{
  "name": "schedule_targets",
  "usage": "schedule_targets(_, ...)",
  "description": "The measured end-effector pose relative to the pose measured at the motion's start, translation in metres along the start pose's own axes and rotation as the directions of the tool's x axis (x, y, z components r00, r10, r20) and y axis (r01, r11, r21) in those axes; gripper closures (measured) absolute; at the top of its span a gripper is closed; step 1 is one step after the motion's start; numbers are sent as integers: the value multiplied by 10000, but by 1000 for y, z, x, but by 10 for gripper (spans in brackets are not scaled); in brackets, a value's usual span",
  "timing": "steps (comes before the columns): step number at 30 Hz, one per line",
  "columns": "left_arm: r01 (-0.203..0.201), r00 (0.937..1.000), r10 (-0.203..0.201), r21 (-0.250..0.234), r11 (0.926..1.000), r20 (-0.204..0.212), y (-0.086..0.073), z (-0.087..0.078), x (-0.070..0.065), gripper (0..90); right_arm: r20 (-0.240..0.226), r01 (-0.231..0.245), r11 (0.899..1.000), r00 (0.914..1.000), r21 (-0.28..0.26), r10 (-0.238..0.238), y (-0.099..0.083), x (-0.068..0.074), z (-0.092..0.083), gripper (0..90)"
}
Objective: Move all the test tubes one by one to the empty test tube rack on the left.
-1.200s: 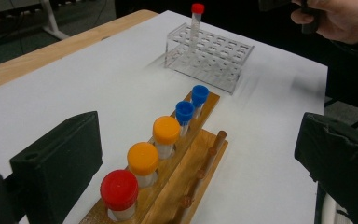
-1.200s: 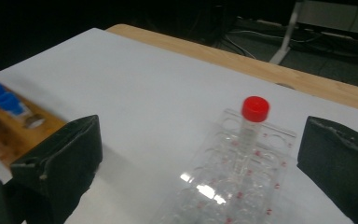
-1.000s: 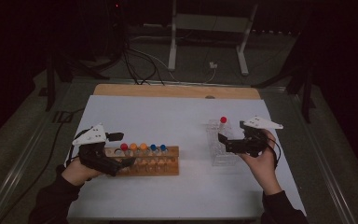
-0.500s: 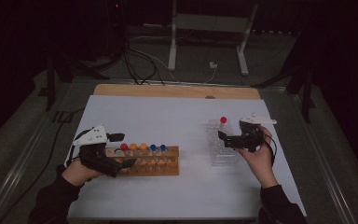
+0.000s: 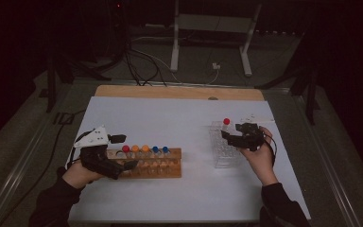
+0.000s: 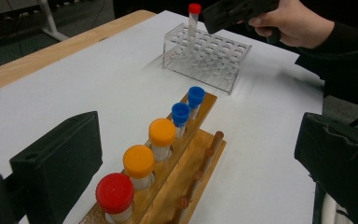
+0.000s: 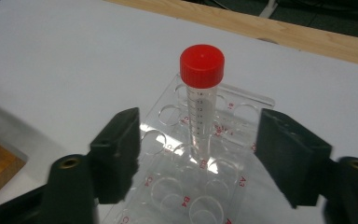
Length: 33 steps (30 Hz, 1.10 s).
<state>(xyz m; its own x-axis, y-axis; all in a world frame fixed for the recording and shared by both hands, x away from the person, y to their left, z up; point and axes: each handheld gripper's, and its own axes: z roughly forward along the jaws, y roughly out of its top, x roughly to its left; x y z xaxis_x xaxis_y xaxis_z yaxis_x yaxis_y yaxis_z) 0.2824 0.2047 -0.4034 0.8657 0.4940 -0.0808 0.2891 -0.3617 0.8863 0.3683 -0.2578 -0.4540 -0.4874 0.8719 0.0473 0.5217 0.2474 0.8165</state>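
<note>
Near the table's (image 5: 179, 118) right edge, a red-capped tube (image 7: 200, 100) upright in the clear rack (image 7: 177, 186). Right gripper (image 7: 198, 158) over that rack, jaws just closing, apart either side of the tube (no contact yet). Left gripper (image 6: 200, 168) wide open, gripping nothing, over the wooden rack (image 6: 186, 186) near the front left corner.

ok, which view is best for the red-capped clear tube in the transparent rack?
Right gripper view: red-capped clear tube stands close, graduations readable. Left gripper view shows it far off, partly behind the other gripper. High view shows it tiny.
</note>
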Motion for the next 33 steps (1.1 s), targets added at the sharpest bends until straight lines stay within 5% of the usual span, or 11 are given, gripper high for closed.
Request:
schedule_targets(24, -7, 10000, 7, 56, 10000, -12, 0, 0, 0, 17, 72, 264, 9993, 9996, 271, -266, 3, -1, 22, 730)
schedule_targets(33, 3, 10000, -3, 68, 10000, 6, 0, 1, 0, 17, 221, 407, 9991, 9989, 110, -409, 6, 0, 16, 748)
